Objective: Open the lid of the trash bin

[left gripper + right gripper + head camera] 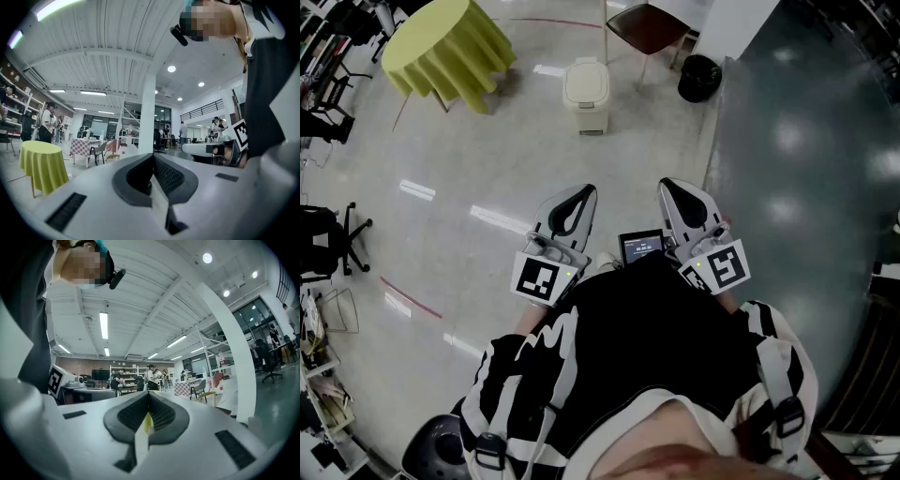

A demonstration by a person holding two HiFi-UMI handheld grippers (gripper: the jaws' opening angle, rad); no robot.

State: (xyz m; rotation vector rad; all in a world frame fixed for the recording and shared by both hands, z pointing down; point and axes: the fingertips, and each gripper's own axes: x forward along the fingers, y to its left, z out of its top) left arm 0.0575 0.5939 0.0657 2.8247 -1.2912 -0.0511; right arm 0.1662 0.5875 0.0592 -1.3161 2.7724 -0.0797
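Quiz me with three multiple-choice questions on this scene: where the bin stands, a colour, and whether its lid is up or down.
1. Where is the trash bin?
A. on the floor, ahead of the person
B. on a shelf
C. in the person's lap

2. What colour is the cloth over the round table?
A. red
B. yellow-green
C. blue

3. How is the bin's lid?
A. lifted off
B. swung up
C. shut flat

Answers:
1. A: the head view shows it standing on the floor, well apart from the left gripper and right gripper.
2. B: the drape is plainly yellow-green.
3. C: the lid lies flat on the bin, with no gap showing.
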